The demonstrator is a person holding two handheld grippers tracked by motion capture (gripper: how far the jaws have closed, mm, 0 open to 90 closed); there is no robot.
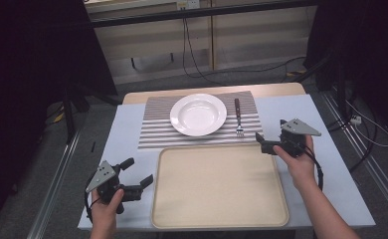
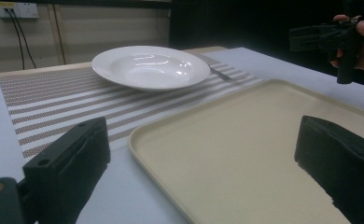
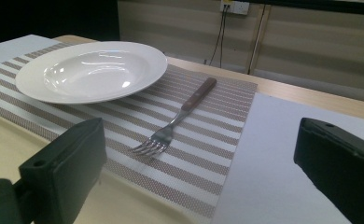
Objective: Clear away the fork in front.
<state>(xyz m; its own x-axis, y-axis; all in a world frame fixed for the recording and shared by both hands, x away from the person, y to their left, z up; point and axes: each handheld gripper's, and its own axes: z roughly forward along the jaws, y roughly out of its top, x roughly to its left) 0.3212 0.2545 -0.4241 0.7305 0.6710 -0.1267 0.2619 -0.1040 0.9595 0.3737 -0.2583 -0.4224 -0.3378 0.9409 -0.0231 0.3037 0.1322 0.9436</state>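
Observation:
A white deep plate (image 1: 198,114) sits on a striped placemat (image 1: 152,133) at the back of the table. Right of the plate, a wooden-handled fork (image 1: 238,119) lies on the mat, tines toward me. An empty beige tray (image 1: 219,186) lies in front of the mat. My left gripper (image 1: 138,172) is open beside the tray's left edge, jaws wide apart around nothing (image 2: 203,172). My right gripper (image 1: 271,133) is open at the tray's far right corner, just short of the fork (image 3: 159,140), nothing between its jaws (image 3: 201,168).
The table (image 1: 326,164) has a pale cover with bare strips left and right of the tray. Its front edge runs close to my hands. Cables (image 1: 192,55) trail on the floor behind the table, below a wall socket (image 2: 17,9).

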